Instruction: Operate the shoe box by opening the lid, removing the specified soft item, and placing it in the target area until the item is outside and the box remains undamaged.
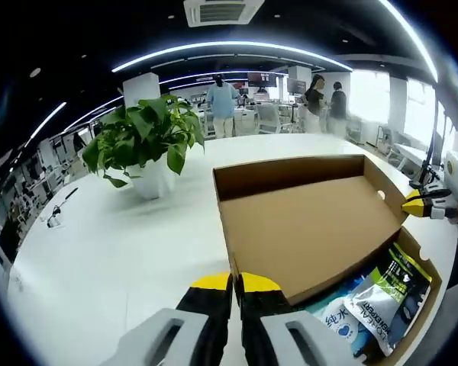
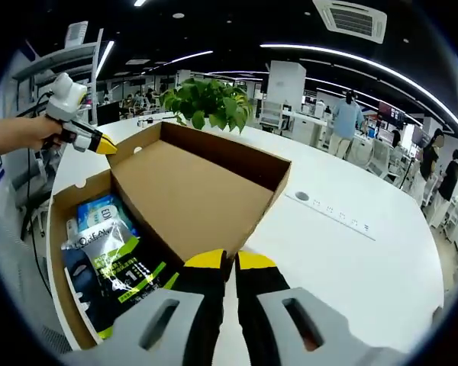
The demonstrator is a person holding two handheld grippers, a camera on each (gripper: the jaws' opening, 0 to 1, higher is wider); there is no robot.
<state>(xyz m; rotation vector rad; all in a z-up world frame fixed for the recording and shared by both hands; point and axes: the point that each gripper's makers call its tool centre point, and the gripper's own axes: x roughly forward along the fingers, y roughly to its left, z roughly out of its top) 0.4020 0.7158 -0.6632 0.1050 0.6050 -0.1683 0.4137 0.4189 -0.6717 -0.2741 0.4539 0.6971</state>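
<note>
Shoe box [image 1: 305,229] sits on the worktop [image 1: 122,252], lid raised; both tongs [image 1: 235,284] [image 2: 230,261] pinch its edges shut. Your soft packets [image 2: 111,263] inside look light and slippery, so grip a top seam.

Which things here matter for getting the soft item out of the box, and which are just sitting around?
Part of the job:
- shoe box, open
- lid, raised, pinched at opposite edges by the left gripper and the right gripper
- soft packets inside the box

Just lying about:
- potted plant
- white table
- office chairs and people behind
</note>
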